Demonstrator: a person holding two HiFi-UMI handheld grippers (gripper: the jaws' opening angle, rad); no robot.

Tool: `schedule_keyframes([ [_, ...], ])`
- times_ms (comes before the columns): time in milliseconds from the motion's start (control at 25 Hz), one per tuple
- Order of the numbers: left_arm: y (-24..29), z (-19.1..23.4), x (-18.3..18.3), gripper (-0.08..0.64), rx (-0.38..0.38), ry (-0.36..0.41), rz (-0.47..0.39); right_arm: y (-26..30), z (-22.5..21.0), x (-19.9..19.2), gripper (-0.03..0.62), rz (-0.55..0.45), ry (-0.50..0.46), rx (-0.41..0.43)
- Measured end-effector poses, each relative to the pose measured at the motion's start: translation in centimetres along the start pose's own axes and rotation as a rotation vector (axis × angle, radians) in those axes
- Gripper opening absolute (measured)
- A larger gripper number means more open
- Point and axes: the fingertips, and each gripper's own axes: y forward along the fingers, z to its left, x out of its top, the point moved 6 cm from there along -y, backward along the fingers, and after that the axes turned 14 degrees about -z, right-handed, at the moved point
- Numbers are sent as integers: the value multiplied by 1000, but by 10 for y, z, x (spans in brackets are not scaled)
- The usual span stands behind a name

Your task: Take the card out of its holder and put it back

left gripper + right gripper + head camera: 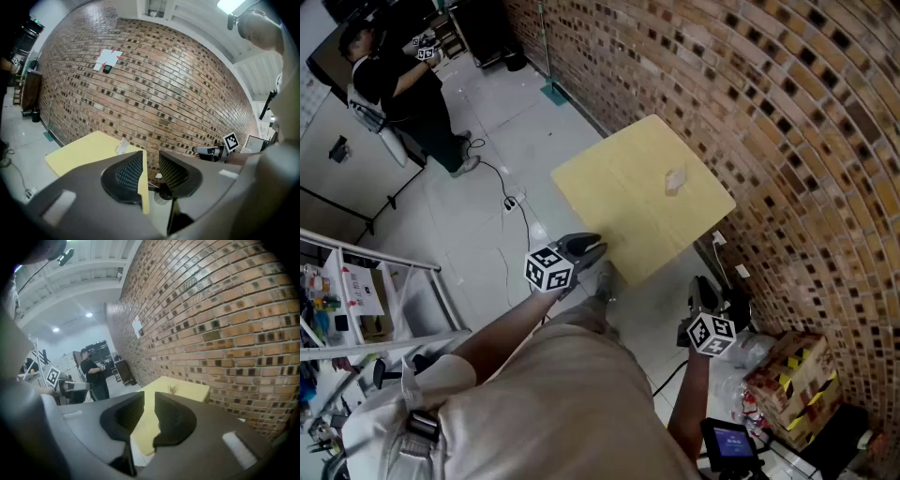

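Observation:
A small clear holder with a pale card (675,180) stands on the square yellow table (619,216) against the brick wall. It shows small in the left gripper view as the card holder (122,146) and in the right gripper view as the holder (174,389). My left gripper (589,247) hovers off the table's near left edge, its jaws apart with nothing between them (151,165). Beyond the table's near right corner my right gripper (705,292) hangs over the floor, its jaws (149,405) also parted and empty. Both grippers are well short of the holder.
The curved brick wall (787,141) runs along the table's far and right sides. A cardboard box with yellow tape (792,380) lies at the right, a metal rack (366,300) at the left. A person in black (403,84) stands far back. Cables (511,202) trail on the floor.

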Motion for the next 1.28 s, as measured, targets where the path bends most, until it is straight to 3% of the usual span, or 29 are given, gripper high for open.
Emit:
schedule_keyframes([
  [320, 87, 72, 34, 118, -73, 37, 29, 113, -12, 16, 74, 51, -35, -7],
  [800, 165, 140, 43, 120, -173, -17, 60, 230, -19, 38, 74, 126, -131, -57],
  [1040, 185, 144, 34, 126, -172, -57, 84, 262, -30, 33, 74, 189, -167, -57],
  [1280, 200, 143, 27, 133, -113, -73, 101, 309, -50, 31, 74, 232, -238, -8],
])
